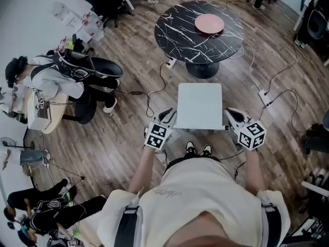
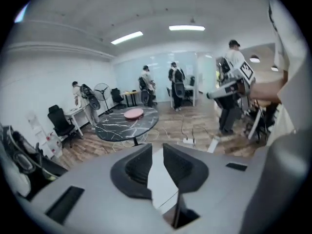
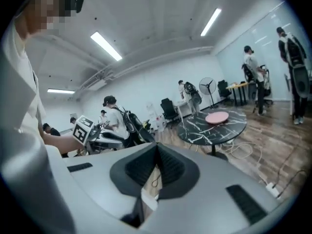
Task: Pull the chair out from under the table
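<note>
Two grippers flanked one chair (image 1: 199, 106) in the head view: your left gripper (image 1: 167, 115) lay just beside the near left corner of its white square seat, and your right gripper (image 1: 232, 115) just beside the near right corner. That view alone showed where the chair stood, fully clear of the one round black table (image 1: 177, 40), on the wood floor (image 1: 128, 138) between the table's foot and your two shoes (image 1: 190, 148). One pink plate (image 1: 209, 23) lay on the tabletop. Only the gripper views settled the jaws. In the left gripper view yours stood a little apart, leaving a narrow gap with the white of the seat showing through it and neither pad pressing on anything. In the right gripper view they were closed tip to tip, holding nothing (floor and a loop of cable showed below them). The ceiling appeared in those two views only: two light strips (image 2: 126, 37) from the left, three from the right. Your two marker cubes (image 1: 158, 135) carried only black-and-white square patterns, and the script on your shirt (image 1: 167, 193) was too small to read.
</note>
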A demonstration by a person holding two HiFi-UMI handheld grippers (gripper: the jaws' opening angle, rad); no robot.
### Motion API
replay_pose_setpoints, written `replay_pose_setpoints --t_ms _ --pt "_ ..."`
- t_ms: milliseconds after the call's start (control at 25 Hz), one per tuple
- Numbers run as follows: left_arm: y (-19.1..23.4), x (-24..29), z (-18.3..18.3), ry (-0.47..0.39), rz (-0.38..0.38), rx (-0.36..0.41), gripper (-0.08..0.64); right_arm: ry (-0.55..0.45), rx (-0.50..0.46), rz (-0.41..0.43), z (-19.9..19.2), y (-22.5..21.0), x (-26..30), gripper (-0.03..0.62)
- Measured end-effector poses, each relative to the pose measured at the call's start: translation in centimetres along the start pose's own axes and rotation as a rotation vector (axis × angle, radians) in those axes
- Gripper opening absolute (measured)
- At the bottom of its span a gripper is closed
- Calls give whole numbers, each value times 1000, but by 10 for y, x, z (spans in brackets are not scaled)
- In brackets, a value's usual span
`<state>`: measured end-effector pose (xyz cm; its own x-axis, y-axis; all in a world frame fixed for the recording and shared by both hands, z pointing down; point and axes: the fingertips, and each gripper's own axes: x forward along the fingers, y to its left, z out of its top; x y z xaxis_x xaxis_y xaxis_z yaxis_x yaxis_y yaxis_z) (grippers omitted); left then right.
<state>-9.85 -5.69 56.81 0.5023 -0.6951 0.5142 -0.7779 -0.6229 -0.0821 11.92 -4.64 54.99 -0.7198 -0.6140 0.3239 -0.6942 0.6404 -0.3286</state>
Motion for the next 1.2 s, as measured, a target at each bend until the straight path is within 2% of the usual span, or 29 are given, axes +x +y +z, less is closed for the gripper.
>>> replay_pose_setpoints --t_ms 120,200,320,480,680,880,1000,1200 --pt "7 -15 41 -161 -7 -205 60 -91 -90 -50 36 -2 -3 5" --pt "13 -23 63 -240 -12 -263 40 -132 -192 -95 59 1 -3 5" --pt "24 -36 89 -302 40 -238 27 -167 -307 -152 90 12 -4 5" --pt "38 -51 111 -355 78 -229 18 -208 -383 -164 119 26 -4 5" --pt "51 -57 129 -393 94 -216 17 -239 -405 -157 147 35 -2 5" --pt "58 -59 150 -408 149 -97 17 -266 -417 -168 165 38 -3 5" --pt "60 -61 163 -446 140 -104 17 -282 -423 -170 170 41 -3 5" --pt "54 -63 159 -443 131 -103 17 -289 -413 -183 167 46 -6 5"
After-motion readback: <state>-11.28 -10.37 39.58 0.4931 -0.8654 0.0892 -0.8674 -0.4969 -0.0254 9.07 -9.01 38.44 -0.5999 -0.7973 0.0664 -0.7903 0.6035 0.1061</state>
